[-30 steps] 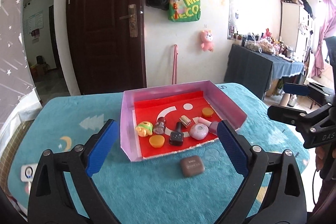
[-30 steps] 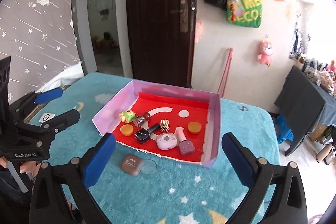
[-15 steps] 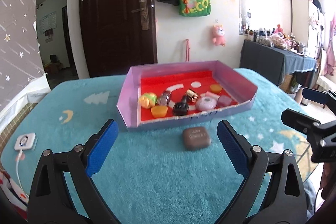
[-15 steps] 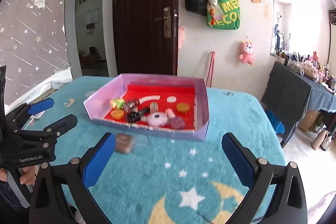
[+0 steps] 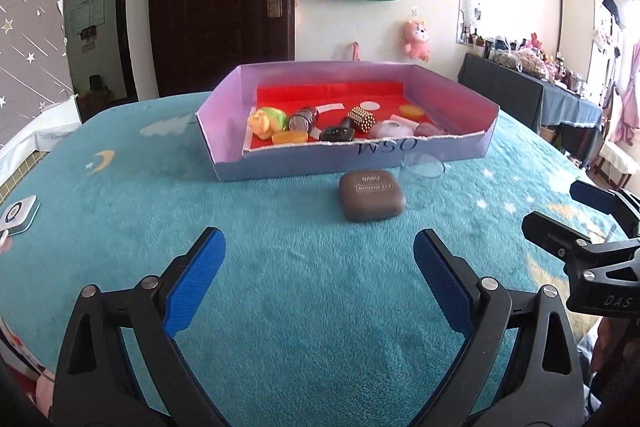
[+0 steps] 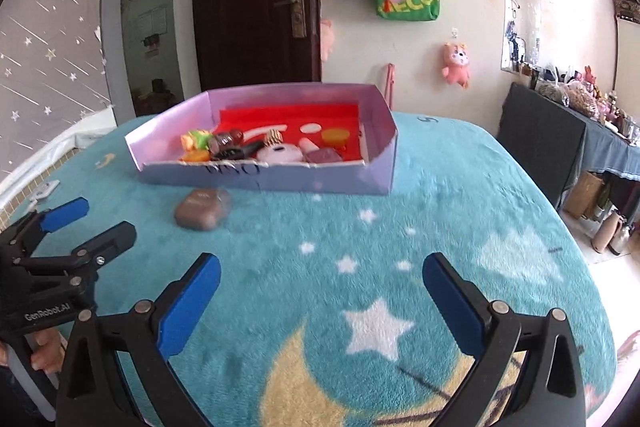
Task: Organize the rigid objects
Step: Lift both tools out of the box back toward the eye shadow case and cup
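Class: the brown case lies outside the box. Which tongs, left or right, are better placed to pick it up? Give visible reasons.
Probably left. The brown case lies straight ahead between the open left tongs; for the right tongs it sits off to their left.

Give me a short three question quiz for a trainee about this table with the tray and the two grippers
1. True or false: the brown case lies inside the purple tray.
2. Which best describes the left gripper? A: shut on the case. B: open, holding nothing. C: shut and empty.
3. Fill in: the clear round lid lies on the teal cloth between the case and the tray's ____ wall.

Key
1. False: it lies on the cloth outside the tray.
2. B. The right gripper is open too.
3. Front.
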The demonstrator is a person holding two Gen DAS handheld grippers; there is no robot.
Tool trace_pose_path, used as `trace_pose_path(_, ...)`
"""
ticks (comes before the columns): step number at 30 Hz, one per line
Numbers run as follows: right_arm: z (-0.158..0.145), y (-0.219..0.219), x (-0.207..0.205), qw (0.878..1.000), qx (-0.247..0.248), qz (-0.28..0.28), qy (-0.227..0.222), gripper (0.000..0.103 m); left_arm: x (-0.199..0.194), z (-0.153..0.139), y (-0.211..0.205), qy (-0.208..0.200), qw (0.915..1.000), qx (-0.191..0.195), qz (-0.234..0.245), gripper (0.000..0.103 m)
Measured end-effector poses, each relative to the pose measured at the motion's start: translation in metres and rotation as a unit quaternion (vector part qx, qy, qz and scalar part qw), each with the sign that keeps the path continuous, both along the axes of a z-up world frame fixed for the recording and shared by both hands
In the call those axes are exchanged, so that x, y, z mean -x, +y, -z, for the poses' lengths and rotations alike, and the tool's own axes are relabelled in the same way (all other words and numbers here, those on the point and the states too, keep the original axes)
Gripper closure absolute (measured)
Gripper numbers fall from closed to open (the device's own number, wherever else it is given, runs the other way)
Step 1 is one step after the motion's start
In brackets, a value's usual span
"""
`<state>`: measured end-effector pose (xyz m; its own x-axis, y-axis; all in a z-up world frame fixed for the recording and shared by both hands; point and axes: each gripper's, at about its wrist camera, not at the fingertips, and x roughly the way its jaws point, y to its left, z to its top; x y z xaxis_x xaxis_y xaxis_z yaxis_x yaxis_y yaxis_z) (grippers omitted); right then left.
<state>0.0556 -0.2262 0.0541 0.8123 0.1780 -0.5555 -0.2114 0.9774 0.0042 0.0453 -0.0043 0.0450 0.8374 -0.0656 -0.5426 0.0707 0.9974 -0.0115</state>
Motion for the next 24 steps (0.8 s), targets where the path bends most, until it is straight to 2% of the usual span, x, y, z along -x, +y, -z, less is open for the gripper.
trace_pose_path(24,0.021,-0.011,-0.006,0.999,-0.011,0.023,0.025,0.0,0.0,0.01,0.001,0.012,0.9999,-0.004,-0.006,0.007)
